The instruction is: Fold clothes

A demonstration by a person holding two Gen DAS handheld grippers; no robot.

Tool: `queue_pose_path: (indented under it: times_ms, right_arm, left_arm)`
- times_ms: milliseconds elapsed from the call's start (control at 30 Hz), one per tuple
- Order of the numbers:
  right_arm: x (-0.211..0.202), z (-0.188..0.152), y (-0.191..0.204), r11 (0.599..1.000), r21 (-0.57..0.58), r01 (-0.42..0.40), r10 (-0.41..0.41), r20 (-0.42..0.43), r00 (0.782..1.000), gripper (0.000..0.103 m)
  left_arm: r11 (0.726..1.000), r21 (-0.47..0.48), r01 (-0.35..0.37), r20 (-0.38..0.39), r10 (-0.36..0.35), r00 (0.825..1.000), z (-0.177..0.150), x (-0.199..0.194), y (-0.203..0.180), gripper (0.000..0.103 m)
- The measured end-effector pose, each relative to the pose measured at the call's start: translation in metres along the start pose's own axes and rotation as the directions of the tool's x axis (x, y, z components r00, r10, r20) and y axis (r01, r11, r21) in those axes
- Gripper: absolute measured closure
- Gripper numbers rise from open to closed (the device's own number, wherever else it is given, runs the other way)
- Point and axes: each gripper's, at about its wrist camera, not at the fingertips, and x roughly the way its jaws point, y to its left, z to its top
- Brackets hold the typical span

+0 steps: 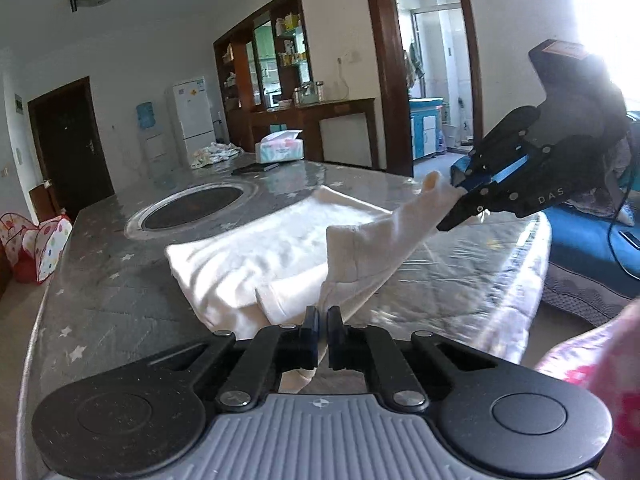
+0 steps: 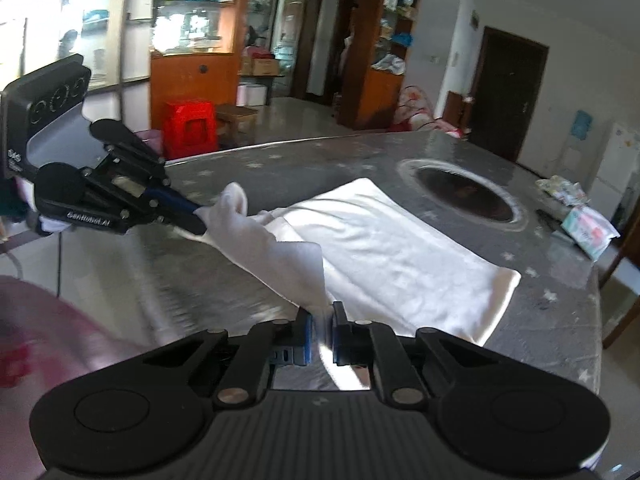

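Observation:
A white garment (image 1: pixel 256 248) lies partly folded on the grey star-patterned table (image 1: pixel 104 280). It also shows in the right wrist view (image 2: pixel 400 256). My left gripper (image 1: pixel 323 316) is shut on one corner of the garment's near edge. My right gripper (image 2: pixel 320 320) is shut on the other corner. Between them the cloth edge is lifted off the table as a taut strip. The right gripper shows in the left wrist view (image 1: pixel 460 208), and the left gripper shows in the right wrist view (image 2: pixel 200 218).
A round dark inset (image 1: pixel 196 208) sits in the table behind the garment. A tissue box (image 1: pixel 280 146), a crumpled cloth (image 1: pixel 216 154) and a dark flat object (image 1: pixel 256 168) lie at the far end. A blue sofa (image 1: pixel 588 248) stands to the right.

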Motion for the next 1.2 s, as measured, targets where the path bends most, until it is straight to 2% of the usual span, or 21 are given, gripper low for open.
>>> queue_pose_path:
  times_ms: [200,400,700,867,1067,1200]
  right_arm:
    - [-0.036,0.003,0.019,0.996,-0.005,-0.085,0.085,0.001,0.996,0.096]
    - [-0.034,0.021,0.001,0.999,-0.006,-0.042,0.042,0.024,0.999,0.096]
    - [0.003,0.046,-0.054,0.997,0.069,0.015,-0.017,0.035,0.999,0.097]
    - [0.044,0.048,-0.091,0.99,0.128,0.064,-0.062,-0.022,0.998,0.097]
    - [0.095,0.034,-0.113,0.972,0.194,0.135,-0.121,-0.084,0.989,0.097]
    - [0.118,0.022,-0.121,0.948,0.268,0.173,-0.145,-0.121,0.982,0.092]
  left_arm:
    - [1.0,0.005,0.006,0.036,-0.006,0.999,0.009,-0.039,-0.012,0.099]
    - [0.999,0.033,-0.021,0.067,0.018,0.998,0.029,-0.026,0.002,0.098]
    - [0.998,0.046,-0.041,0.05,0.038,0.998,0.068,0.037,0.043,0.098]
    - [0.999,0.015,-0.048,-0.007,0.048,0.999,0.082,0.094,0.068,0.098]
    - [0.996,-0.012,-0.09,-0.089,0.089,0.992,0.075,0.153,0.079,0.097]
    - [0.99,-0.045,-0.137,-0.132,0.13,0.983,0.064,0.177,0.085,0.093]
